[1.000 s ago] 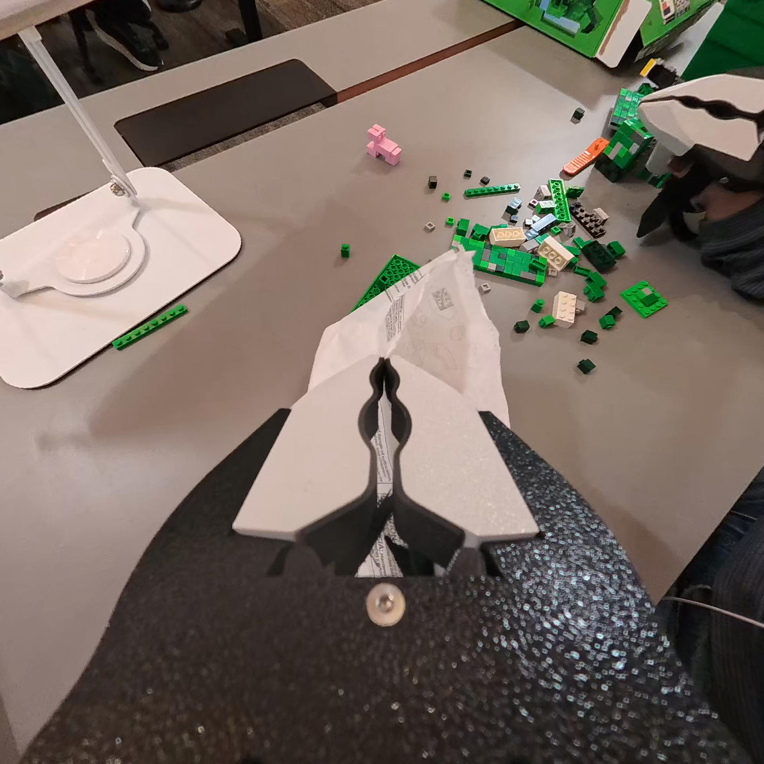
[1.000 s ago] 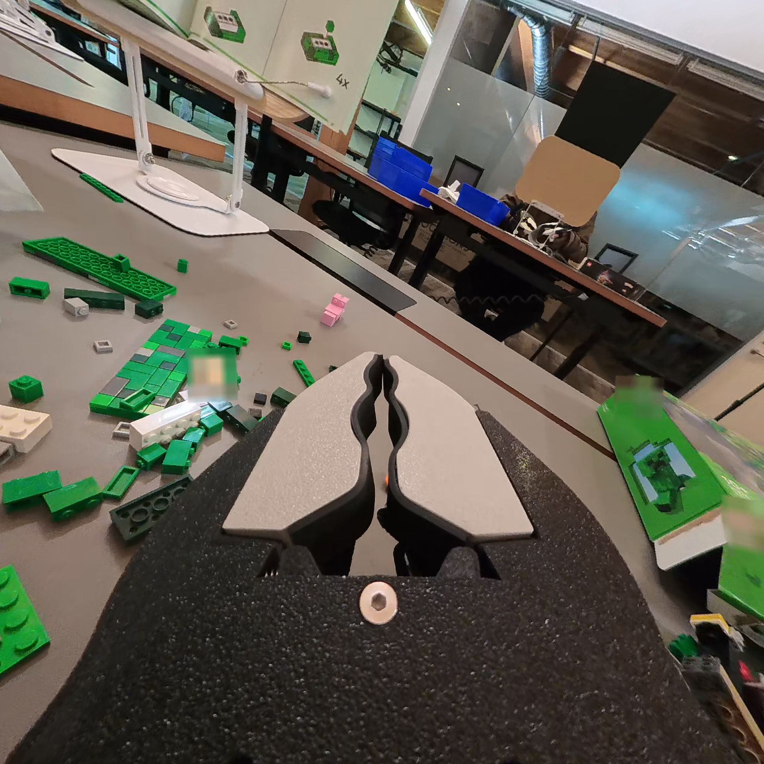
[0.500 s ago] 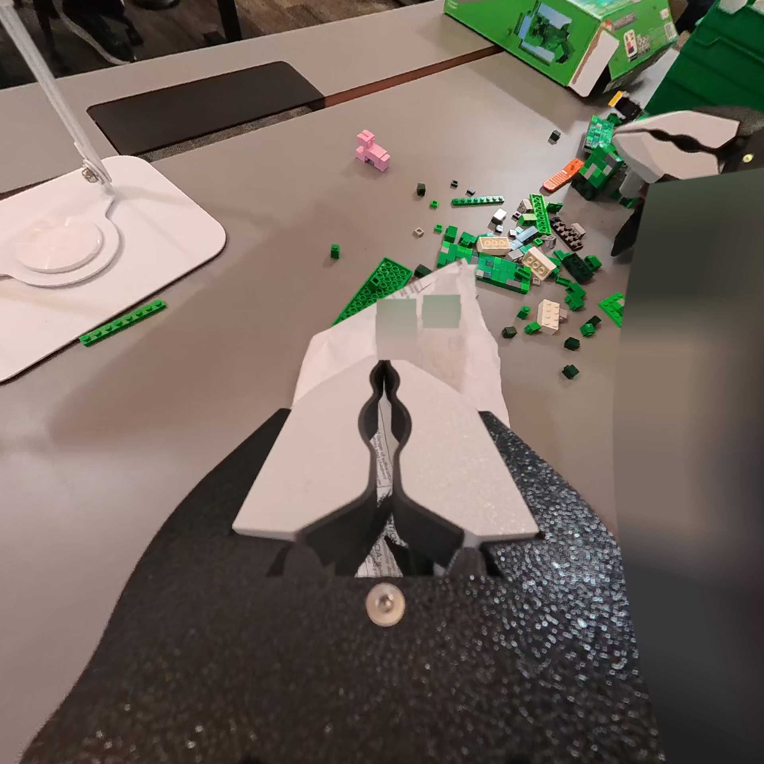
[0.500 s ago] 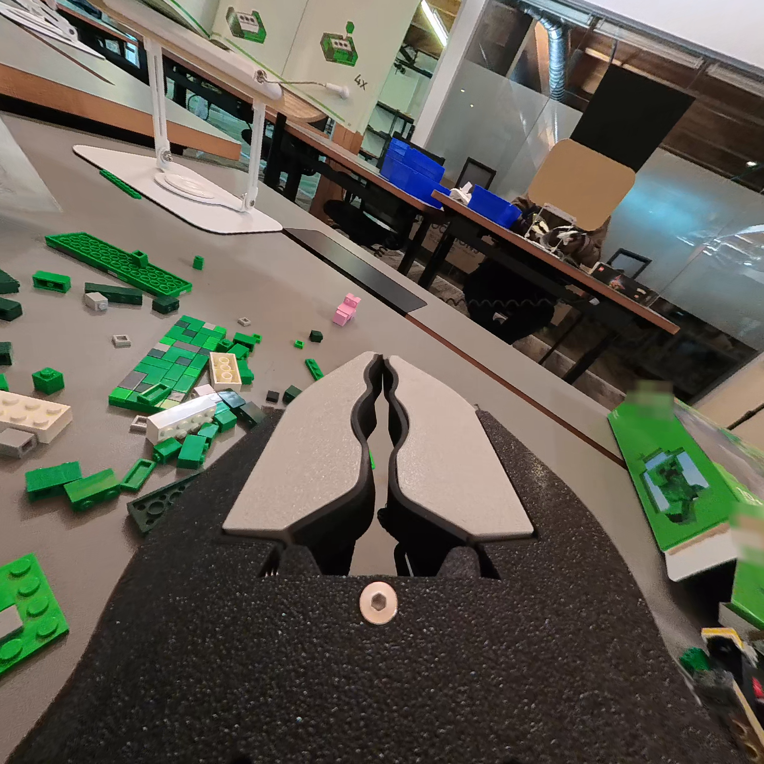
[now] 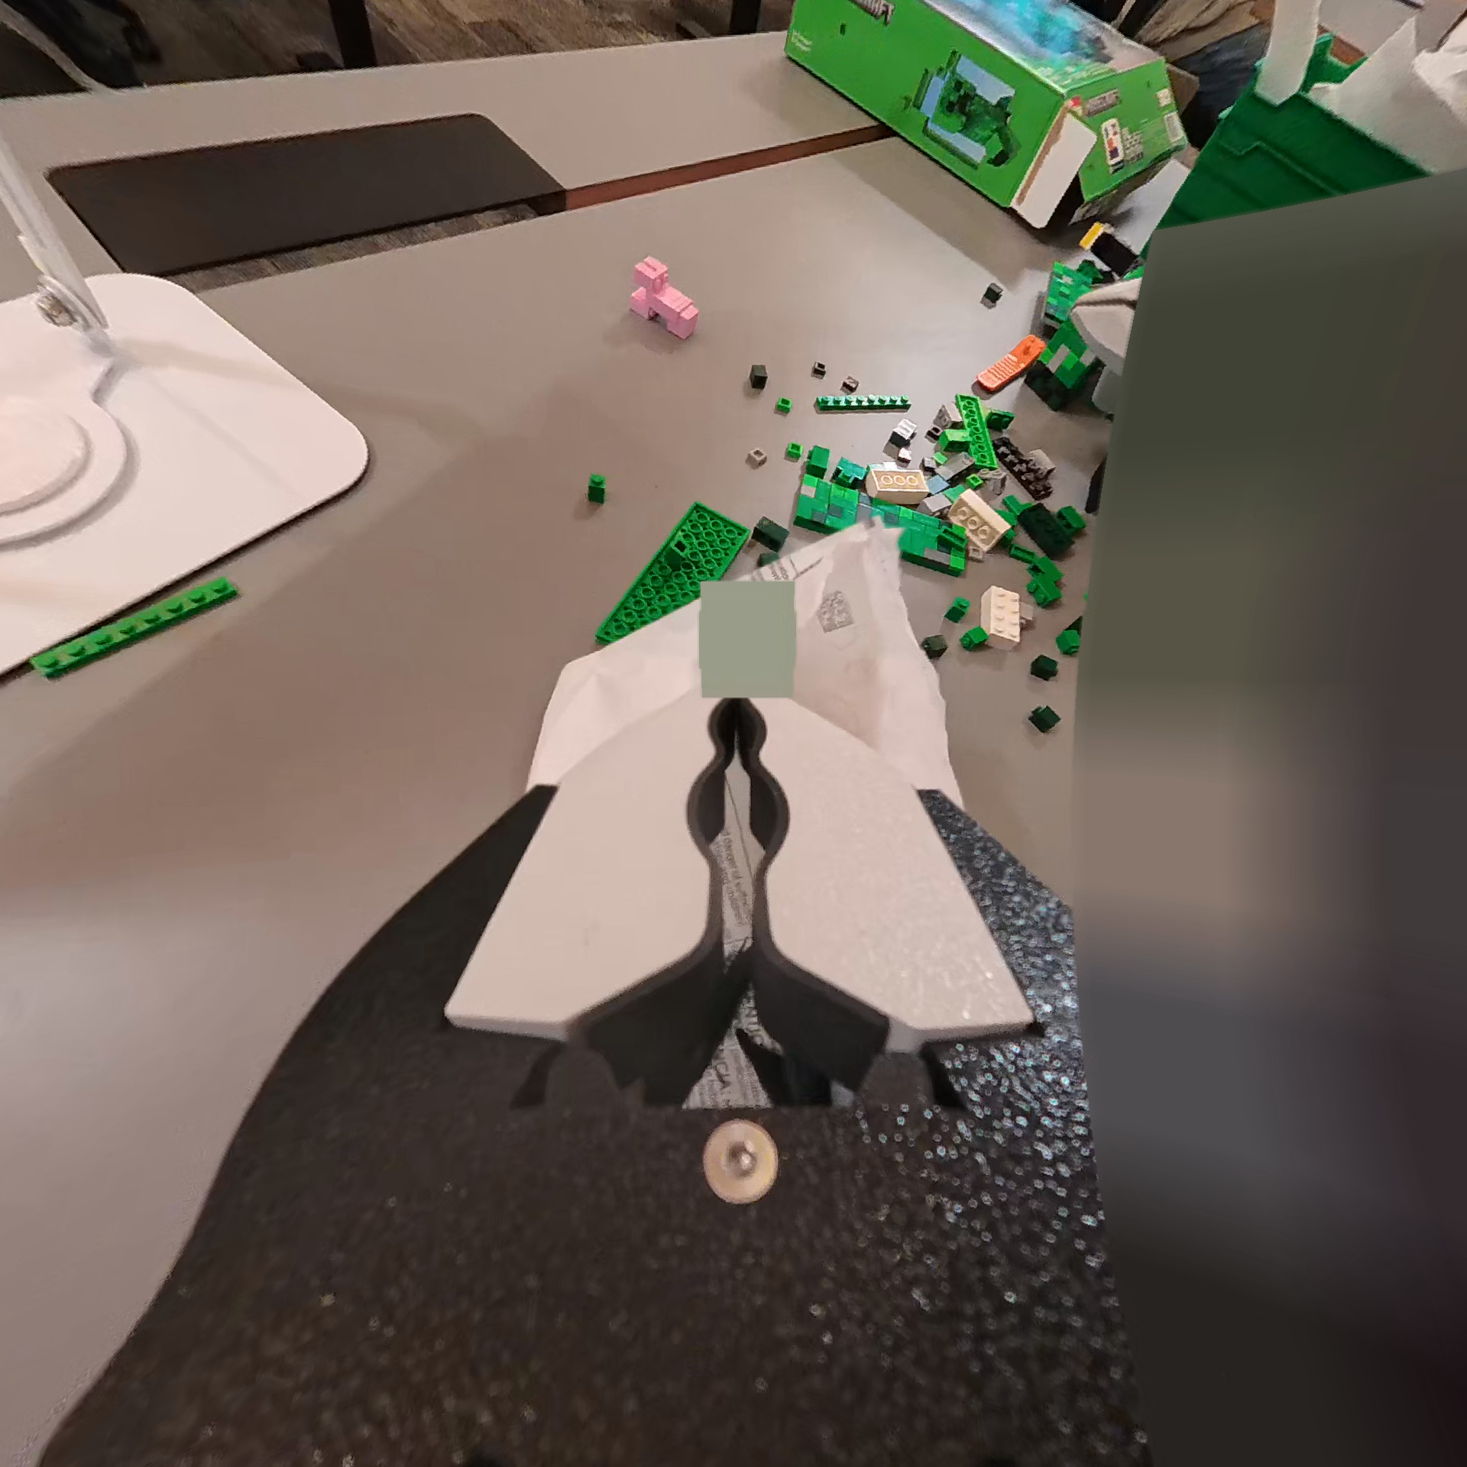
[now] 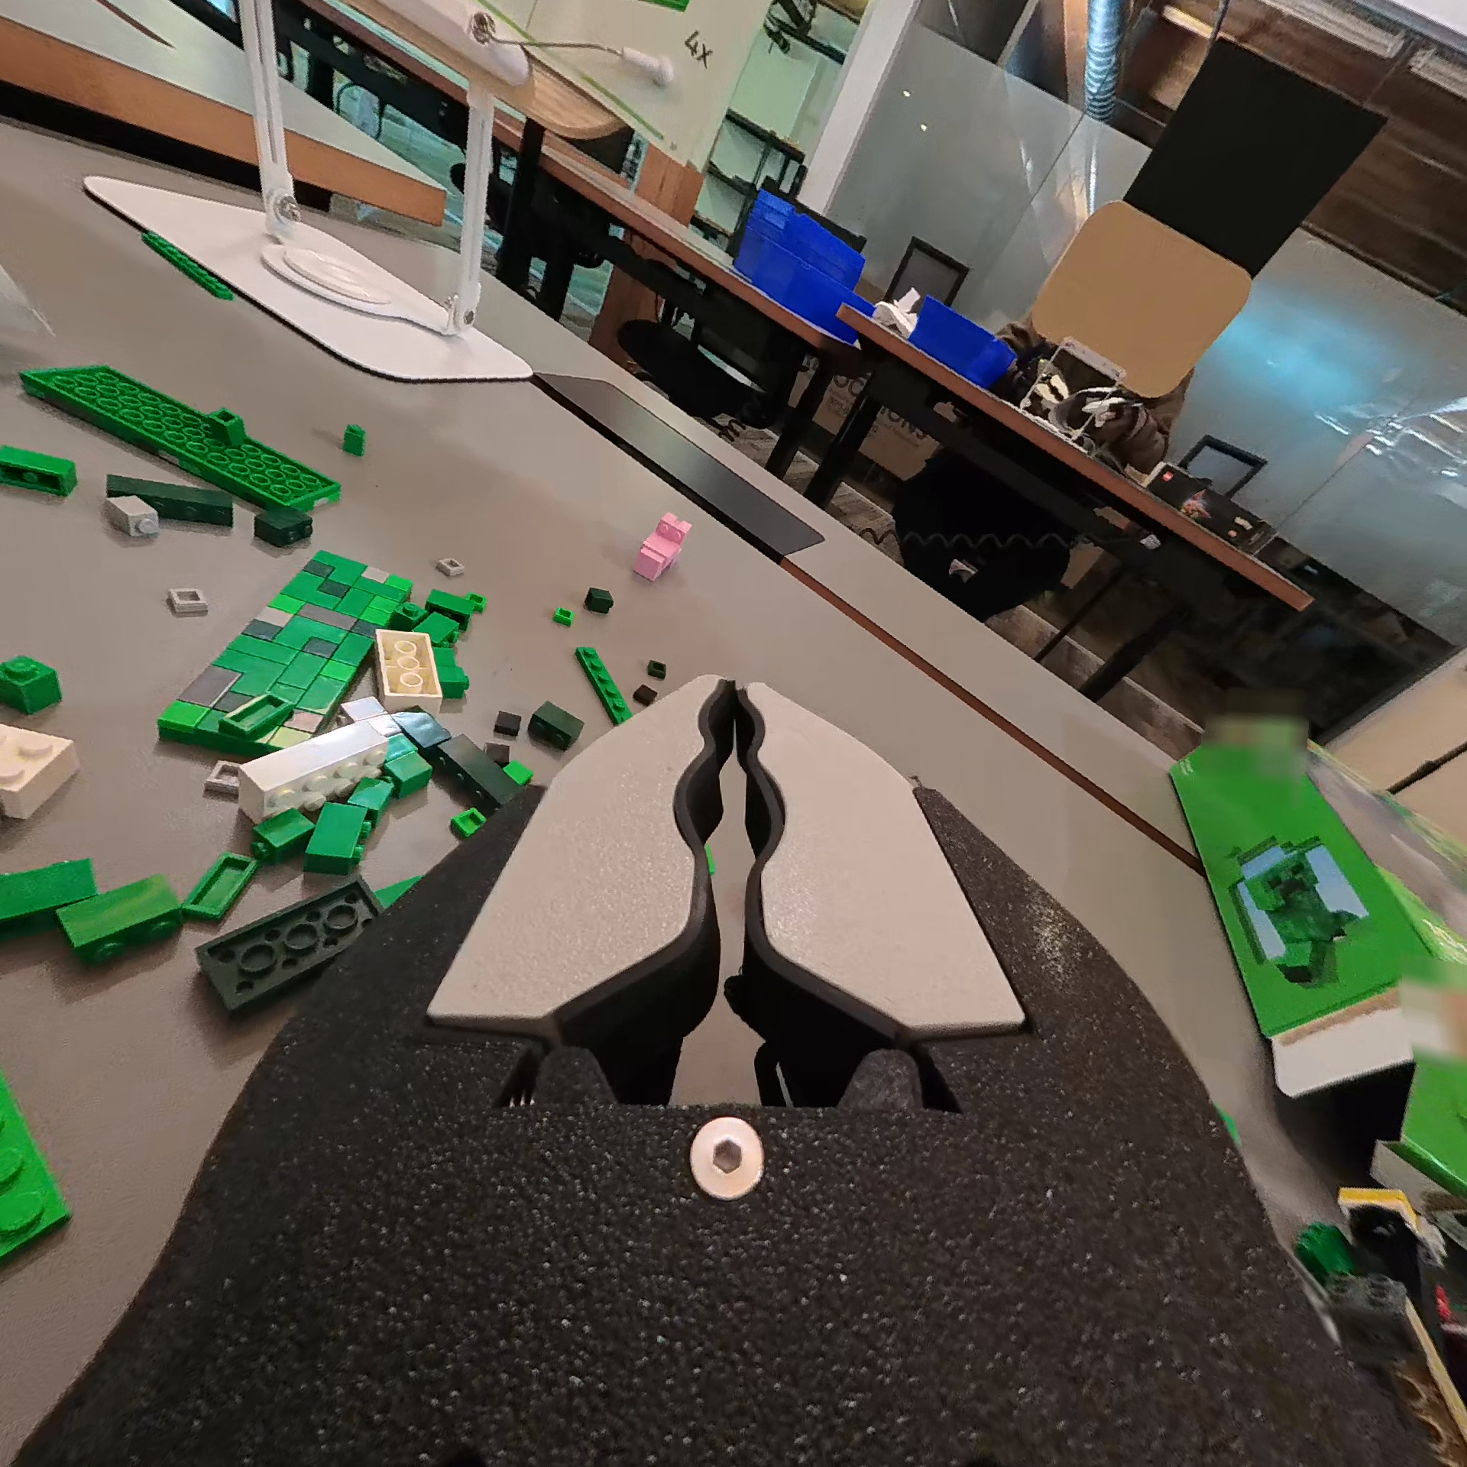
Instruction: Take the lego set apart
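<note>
My left gripper [image 5: 734, 706] is shut on a white paper bag [image 5: 865, 659] and holds it above the grey table [image 5: 397, 794]. Beyond it lie loose green, white and grey bricks [image 5: 913, 508], a green baseplate [image 5: 683, 571] and a pink pig figure [image 5: 663, 298]. A partly built green model [image 5: 1068, 373] and an orange brick separator [image 5: 1010, 373] sit at the right, half behind a blurred patch. My right gripper [image 6: 734, 691] is shut with nothing seen in it, low over the table. A tiled green panel [image 6: 294, 651], the baseplate [image 6: 182, 437] and the pig [image 6: 663, 548] lie to its left.
A white lamp base [image 5: 159, 429] stands at the left with a long green strip [image 5: 135, 627] beside it; it also shows in the right wrist view [image 6: 317, 286]. A green set box [image 5: 992, 103] lies at the far right edge. A black mat [image 5: 302, 182] lies at the back. The left gripper's tips are roughly 35 cm from the right gripper's. The baseplate [image 6: 182, 437] lies some 15 cm from my left tips, 25 cm from my right tips. The left gripper is farther from the pig [image 6: 663, 548], some 35 cm, than the right, some 20 cm.
My left gripper has pulled back and tilted up with the bag, so the box came into view. My right gripper has shifted slightly. Both stay shut.
</note>
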`<move>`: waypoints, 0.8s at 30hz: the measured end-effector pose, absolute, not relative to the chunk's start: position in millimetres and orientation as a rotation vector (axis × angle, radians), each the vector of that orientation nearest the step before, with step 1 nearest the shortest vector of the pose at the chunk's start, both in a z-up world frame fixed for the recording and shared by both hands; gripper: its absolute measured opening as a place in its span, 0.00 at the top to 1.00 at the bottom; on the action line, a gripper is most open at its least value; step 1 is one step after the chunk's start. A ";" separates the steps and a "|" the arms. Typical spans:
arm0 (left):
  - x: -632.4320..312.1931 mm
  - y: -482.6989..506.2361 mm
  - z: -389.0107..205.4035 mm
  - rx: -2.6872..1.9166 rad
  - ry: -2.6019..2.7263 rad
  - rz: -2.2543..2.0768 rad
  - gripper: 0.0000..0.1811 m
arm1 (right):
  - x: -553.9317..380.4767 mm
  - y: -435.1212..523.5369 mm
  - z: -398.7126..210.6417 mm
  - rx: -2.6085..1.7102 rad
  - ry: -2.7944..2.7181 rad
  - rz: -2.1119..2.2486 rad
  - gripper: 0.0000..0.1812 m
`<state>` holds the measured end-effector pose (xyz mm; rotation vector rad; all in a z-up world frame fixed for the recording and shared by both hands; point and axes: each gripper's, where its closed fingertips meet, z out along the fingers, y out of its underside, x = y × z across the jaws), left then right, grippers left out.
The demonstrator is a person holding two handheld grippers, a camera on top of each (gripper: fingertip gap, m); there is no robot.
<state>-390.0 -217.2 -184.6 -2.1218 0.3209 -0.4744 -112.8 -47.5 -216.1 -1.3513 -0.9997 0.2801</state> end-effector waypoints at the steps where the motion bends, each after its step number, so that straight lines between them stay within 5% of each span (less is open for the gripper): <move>1: -388.8 -216.8 -185.1 -2.128 0.315 -0.484 1.00 | -113.5 -47.8 -217.1 -1.356 -1.005 0.288 1.00; 24: -385.8 -211.3 -183.4 -2.108 0.333 -0.433 1.00 | -101.7 -41.7 -208.1 -1.358 -0.959 0.240 1.00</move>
